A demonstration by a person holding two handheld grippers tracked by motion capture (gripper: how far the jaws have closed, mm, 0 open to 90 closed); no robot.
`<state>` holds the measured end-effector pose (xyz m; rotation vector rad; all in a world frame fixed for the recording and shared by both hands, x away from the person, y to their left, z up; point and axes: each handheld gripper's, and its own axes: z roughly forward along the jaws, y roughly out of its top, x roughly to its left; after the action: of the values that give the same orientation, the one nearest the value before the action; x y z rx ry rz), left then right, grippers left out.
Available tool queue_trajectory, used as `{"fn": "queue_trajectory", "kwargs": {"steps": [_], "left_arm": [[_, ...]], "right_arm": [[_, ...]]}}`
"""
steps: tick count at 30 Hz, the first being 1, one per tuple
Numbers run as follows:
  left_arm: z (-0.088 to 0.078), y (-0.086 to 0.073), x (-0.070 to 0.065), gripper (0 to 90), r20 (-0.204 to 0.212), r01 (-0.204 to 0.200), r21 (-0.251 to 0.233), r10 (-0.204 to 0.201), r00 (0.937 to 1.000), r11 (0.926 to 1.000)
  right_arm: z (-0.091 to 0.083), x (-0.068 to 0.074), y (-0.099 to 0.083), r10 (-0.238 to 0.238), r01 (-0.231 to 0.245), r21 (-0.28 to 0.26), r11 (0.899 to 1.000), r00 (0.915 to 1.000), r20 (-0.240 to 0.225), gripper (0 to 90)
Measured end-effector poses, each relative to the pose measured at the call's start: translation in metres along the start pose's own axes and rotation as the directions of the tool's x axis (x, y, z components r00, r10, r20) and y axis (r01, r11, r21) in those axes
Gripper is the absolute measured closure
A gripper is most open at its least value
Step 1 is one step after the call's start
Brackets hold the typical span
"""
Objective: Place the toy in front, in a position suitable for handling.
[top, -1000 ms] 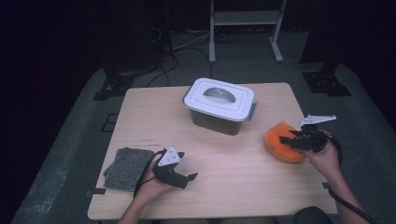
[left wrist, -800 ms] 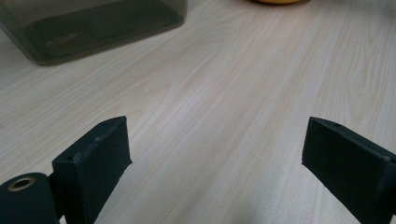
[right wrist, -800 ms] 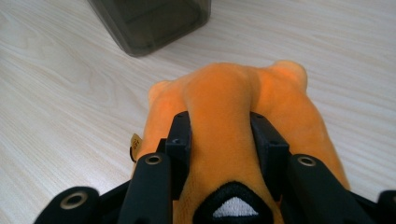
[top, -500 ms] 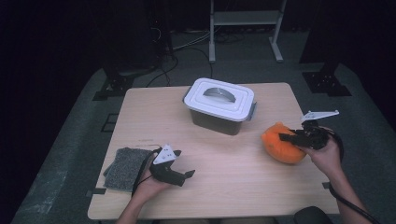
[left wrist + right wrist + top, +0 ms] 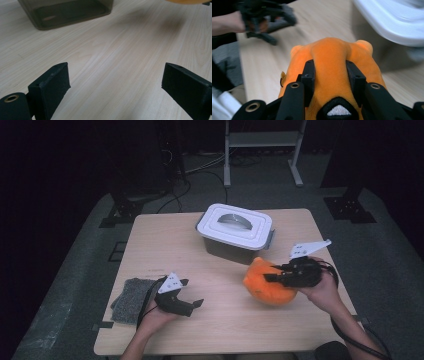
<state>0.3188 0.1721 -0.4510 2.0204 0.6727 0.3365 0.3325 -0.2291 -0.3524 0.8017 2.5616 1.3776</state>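
A: Orange plush toy, one, soft and rounded, hanging just over the table near its right edge.
B: Left to right, I'm counting one grey cloth, one left gripper with jaws gaping over bare wood, one lidded box.
A: Right gripper, jaws just drawn in, is squeezing the toy's fur.

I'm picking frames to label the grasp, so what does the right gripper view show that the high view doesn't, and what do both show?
Right gripper view alone: the black jaws pressed into both sides of the soft orange plush toy, pinching a ridge of it.

High view alone: the whole light wooden table and the grey felt pad beside the left gripper.

Both: the plush toy, the right gripper and the white-lidded grey plastic box.
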Motion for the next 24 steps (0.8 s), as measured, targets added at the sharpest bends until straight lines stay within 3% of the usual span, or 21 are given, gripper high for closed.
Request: {"fn": "queue_trajectory", "kwargs": {"steps": [5, 10, 15, 20, 22, 24], "left_arm": [[-0.005, -0.002, 0.007, 7.2, -0.012, 0.006, 0.010, -0.006, 0.9999, 0.9999], [-0.011, -0.005, 0.015, 7.2, -0.030, 0.019, 0.006, -0.018, 0.9994, 0.9998], [-0.015, -0.007, 0.022, 7.2, -0.042, 0.042, 0.000, -0.042, 0.9982, 0.9991], [-0.017, -0.009, 0.025, 7.2, -0.045, 0.052, -0.005, -0.052, 0.9976, 0.9986], [-0.017, -0.009, 0.025, 7.2, -0.042, 0.052, -0.004, -0.052, 0.9978, 0.9987], [-0.017, -0.008, 0.024, 7.2, -0.038, 0.049, -0.003, -0.049, 0.9981, 0.9988]], "right_arm": [[0.026, 0.026, 0.012, -0.071, 0.073, 0.016, 0.997, 0.9942, -0.081, 64.6], [0.054, 0.043, 0.015, -0.114, 0.120, 0.038, 0.992, 0.9847, -0.132, 64.0], [0.081, 0.055, 0.012, -0.142, 0.155, 0.066, 0.986, 0.9751, -0.170, 63.7], [0.098, 0.061, 0.007, -0.169, 0.186, 0.085, 0.979, 0.9699, -0.176, 59.9], [0.110, 0.065, -0.002, -0.197, 0.218, 0.102, 0.971, 0.9631, -0.184, 56.4], [0.112, 0.066, -0.005, -0.186, 0.205, 0.076, 0.976, 0.9614, -0.203, 50.2]]}}
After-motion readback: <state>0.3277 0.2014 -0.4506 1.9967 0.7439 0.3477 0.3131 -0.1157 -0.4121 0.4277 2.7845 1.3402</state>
